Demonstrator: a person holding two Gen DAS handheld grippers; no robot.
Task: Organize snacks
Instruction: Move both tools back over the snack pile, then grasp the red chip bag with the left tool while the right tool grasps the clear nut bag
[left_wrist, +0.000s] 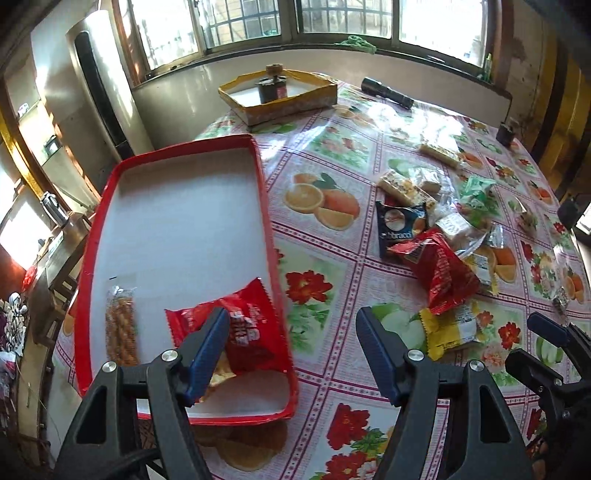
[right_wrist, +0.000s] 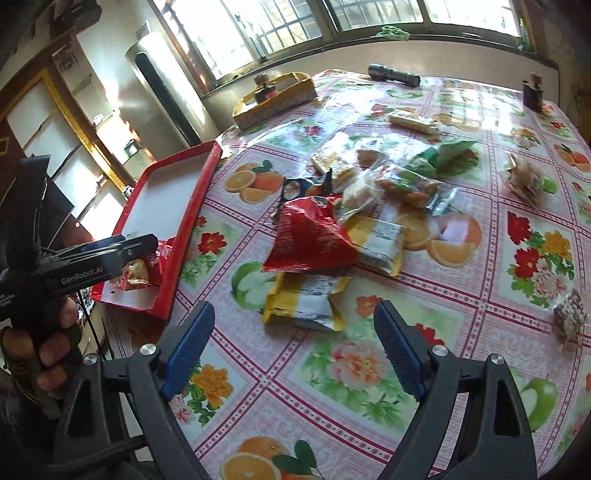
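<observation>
"bbracci" is the one legible brand, white on a dark blue packet (left_wrist: 400, 225) in the snack pile (right_wrist: 369, 206); the side of the left gripper (left_wrist: 291, 354) reads "GenRobot.AI" in the right wrist view. White characters on the red foil packet (left_wrist: 245, 330) are too blurred to read.

The red tray (left_wrist: 266, 206) is a shallow rectangle with a white floor. At its 6 o'clock end lie that crinkled red packet and, to its 9 o'clock, a clear sleeve of twisted golden sticks (left_wrist: 121, 326). The left gripper's ribbed blue pads stand wide apart, one over the red packet, perhaps just touching it, the other over the glossy fruit-print tablecloth (left_wrist: 321, 177).

The right gripper (right_wrist: 295, 350) is equally wide and holds nothing. At its 12 o'clock lies a yellow-and-white wrapper (right_wrist: 306, 299), beyond it a puffed red bag (right_wrist: 310, 236) and clear cellophane packs. A yellow box (left_wrist: 280, 98) and a black torch (left_wrist: 386, 92) sit at the table's far edge.
</observation>
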